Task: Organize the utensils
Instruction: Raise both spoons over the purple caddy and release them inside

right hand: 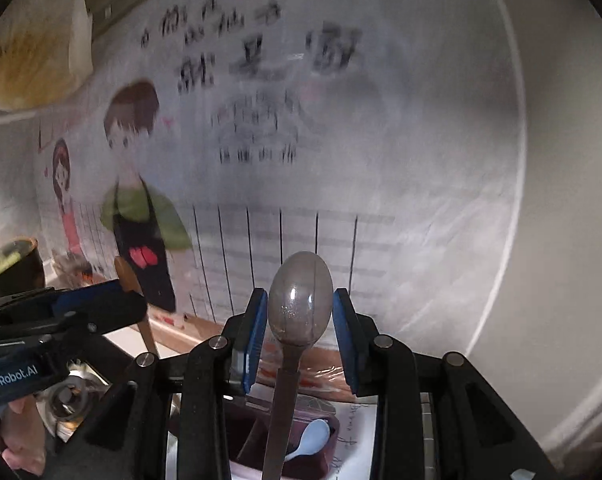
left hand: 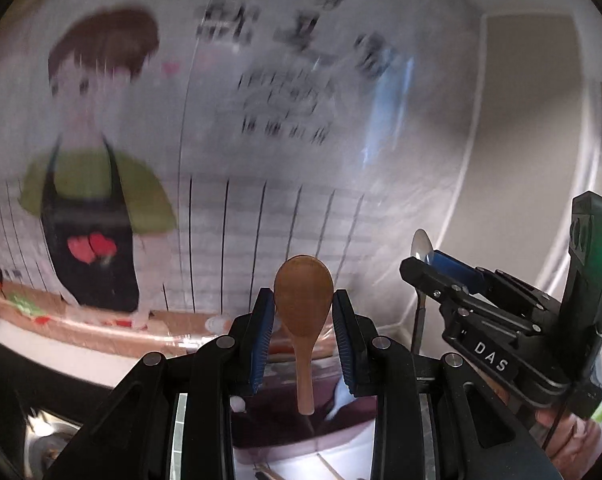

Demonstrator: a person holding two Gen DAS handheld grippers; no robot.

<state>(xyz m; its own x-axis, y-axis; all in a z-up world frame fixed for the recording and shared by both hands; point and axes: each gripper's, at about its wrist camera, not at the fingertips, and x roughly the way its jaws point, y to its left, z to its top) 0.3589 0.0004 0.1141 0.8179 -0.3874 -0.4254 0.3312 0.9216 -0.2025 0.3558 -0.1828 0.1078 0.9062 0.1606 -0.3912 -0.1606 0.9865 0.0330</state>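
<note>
Your left tool (left hand: pixel 303 332) was grasping the wooden spoon (left hand: pixel 304 320): bowl up, caught at its widest part between the blue pads (left hand: pixel 261 340), handle hanging down toward the dark compartment tray (left hand: pixel 261 428) below. Probably held bowl-up so the handle could drop first into a slot, but that's a guess.

Your right tool (right hand: pixel 301 336) was grasping the metal spoon (right hand: pixel 299 304) the same way: bowl upright between the pads, handle running down past the camera toward the dark divided tray (right hand: pixel 245 440). A light blue plastic spoon (right hand: pixel 311 438) already lay in a right-hand compartment of that tray.

Both tools were raised above the tray, side by side. From the left wrist your right tool showed just to the right, tilted inward, green LED lit. From the right wrist your left tool sat low at the left edge with the wooden spoon sticking up past it.

Both pointed at the illustrated wall poster (right hand: pixel 261 120), which was motion-blurred, so you were likely mid-move. The bench was barely visible; the sink drain (right hand: pixel 67 398) showed lower left.

Neither spoon was sorted yet.
</note>
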